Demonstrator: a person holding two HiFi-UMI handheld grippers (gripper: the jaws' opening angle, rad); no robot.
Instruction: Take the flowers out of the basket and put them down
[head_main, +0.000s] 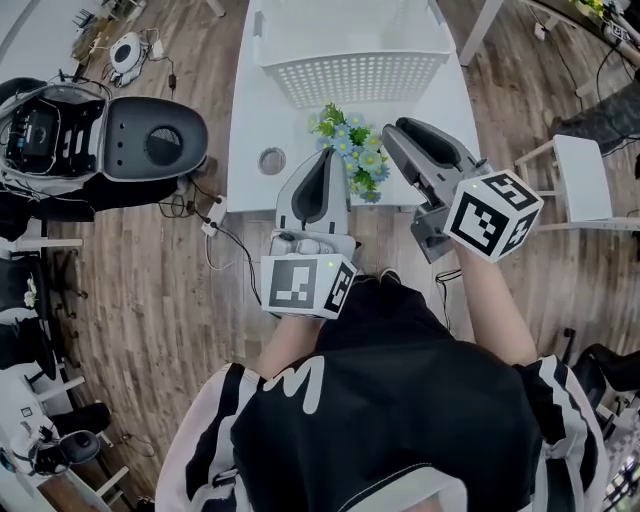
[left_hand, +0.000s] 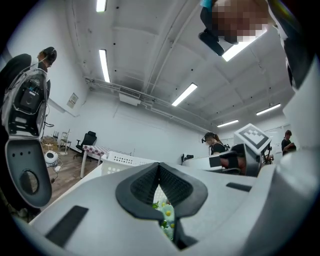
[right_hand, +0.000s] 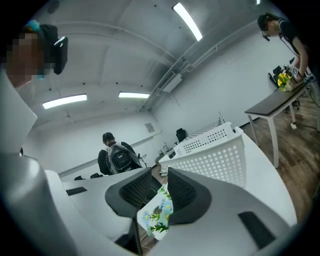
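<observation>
Flowers (head_main: 352, 150) on table (head_main: 250, 110) by front edge, basket (head_main: 350, 70) behind. Left gripper (head_main: 327, 157) clenched, empty; right gripper (head_main: 402, 130) released, empty.

Long white ceiling strip lights (left_hand: 104, 65) above the left gripper (left_hand: 159, 166) give bright, even light and soft shadows. Both gripper views bulge and darken at their edges; near jaws blur.
</observation>
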